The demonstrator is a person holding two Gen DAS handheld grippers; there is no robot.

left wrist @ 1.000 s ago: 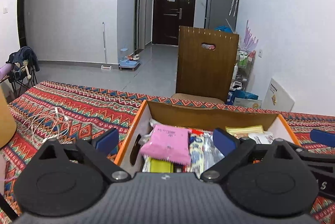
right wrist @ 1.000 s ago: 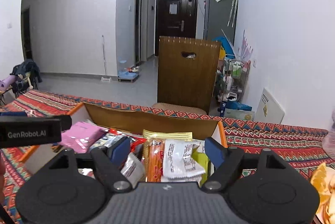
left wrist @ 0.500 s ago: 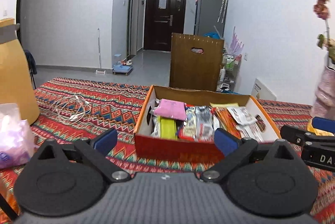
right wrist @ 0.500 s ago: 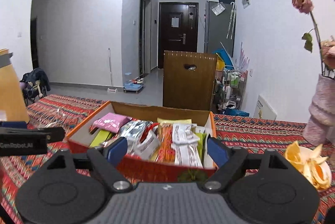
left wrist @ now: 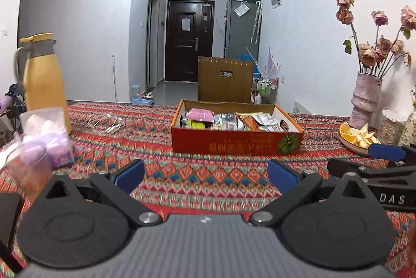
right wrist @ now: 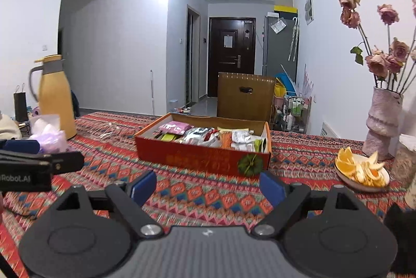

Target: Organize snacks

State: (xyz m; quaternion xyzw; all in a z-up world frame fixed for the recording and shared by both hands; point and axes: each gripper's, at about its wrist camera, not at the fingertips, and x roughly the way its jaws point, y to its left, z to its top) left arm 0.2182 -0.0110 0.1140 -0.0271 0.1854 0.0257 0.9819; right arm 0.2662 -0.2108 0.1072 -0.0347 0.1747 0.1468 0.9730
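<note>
hovering low over the patterned tablecloth (left wrist: 208, 176), both tools face the box of snacks (right wrist: 202, 155), which sits well ahead of their fingertips near the table's middle, packets lying flat inside it. farthest left of the left gripper (left wrist: 205, 175) stand a yellow jug (left wrist: 43, 85) and a crumpled plastic bag (left wrist: 46, 140); its jaws are spread wide with nothing between them. further right, the right gripper (right wrist: 208, 185) has just been opening its jaws, and they too are empty. beyond its right finger sit a plate of orange slices (right wrist: 361, 170) and a vase of dried roses (right wrist: 382, 127). judged from here, the risk is a sideways swing: the right tool could clip the plate or topple the tall vase, and the two tools, close together, could knock each other.
</note>
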